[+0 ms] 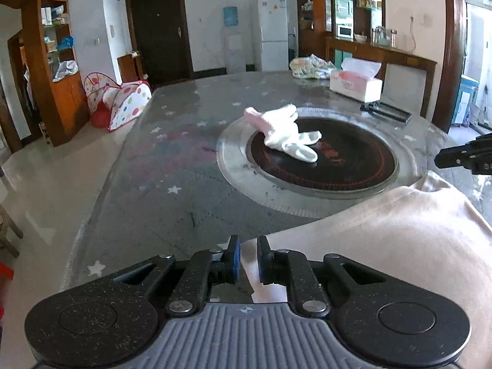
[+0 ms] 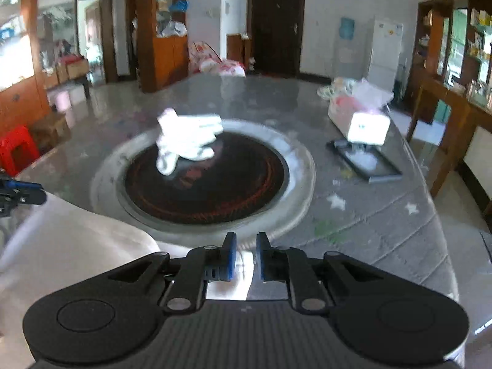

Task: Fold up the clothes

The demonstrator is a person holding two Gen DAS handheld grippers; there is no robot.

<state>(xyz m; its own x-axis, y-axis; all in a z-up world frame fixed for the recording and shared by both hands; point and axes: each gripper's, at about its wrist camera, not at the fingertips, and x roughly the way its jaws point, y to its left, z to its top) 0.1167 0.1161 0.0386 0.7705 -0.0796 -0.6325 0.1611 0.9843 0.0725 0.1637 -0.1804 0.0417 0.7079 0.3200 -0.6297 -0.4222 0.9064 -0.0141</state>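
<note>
A pale pink garment lies spread on the near part of the grey table. My left gripper holds its left edge, with the fabric pinched between the narrow jaws. My right gripper grips the garment's right edge, with cloth between the jaws; the rest of the garment spreads to the left. A crumpled white and pink garment lies on the black round hotplate; it also shows in the right wrist view. The right gripper's tip shows in the left wrist view.
A tissue box and a plastic bag sit at the far right of the table. A flat black device lies near the tissue box. A red stool and wooden shelves stand beyond the table's left edge.
</note>
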